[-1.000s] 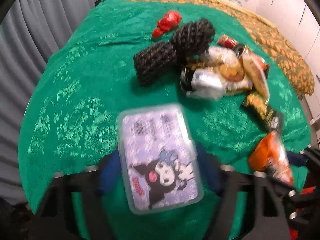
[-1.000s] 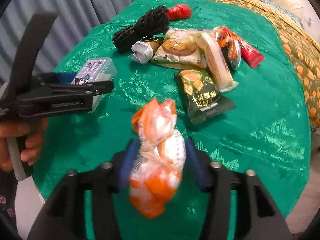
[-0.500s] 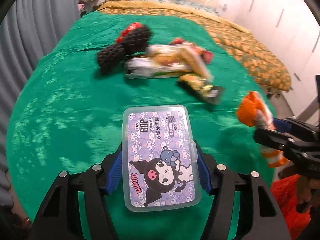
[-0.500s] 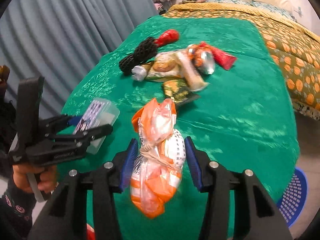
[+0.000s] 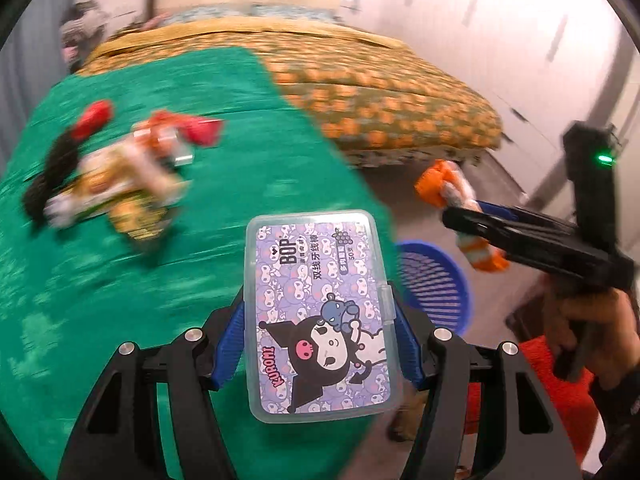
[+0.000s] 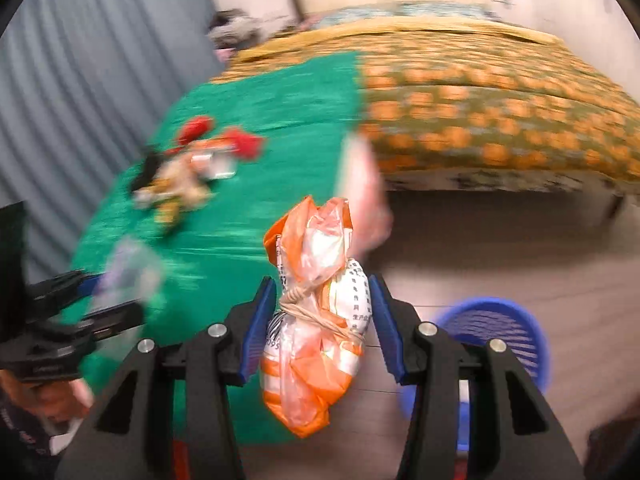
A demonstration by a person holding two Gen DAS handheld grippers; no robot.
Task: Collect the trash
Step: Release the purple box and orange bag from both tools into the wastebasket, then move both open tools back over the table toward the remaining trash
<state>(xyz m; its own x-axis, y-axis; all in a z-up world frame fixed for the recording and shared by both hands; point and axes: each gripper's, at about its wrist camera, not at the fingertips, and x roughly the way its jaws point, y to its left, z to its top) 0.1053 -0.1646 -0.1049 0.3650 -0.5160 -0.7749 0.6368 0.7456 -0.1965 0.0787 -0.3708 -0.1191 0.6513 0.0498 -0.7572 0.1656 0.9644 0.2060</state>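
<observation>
My left gripper [image 5: 318, 344] is clenched on the clear floss-pick box [image 5: 318, 314] (purple cartoon label), its blue pads pressing both long sides, held over the near right edge of the green table cover [image 5: 160, 280]. My right gripper [image 6: 322, 324] grips the knotted orange-and-white plastic bag [image 6: 316, 320], carried off the table's right edge above the floor. The blue basket [image 6: 500, 332] stands on the floor just beside that edge. Remaining wrappers [image 5: 120, 184] lie blurred near the table's far left side.
</observation>
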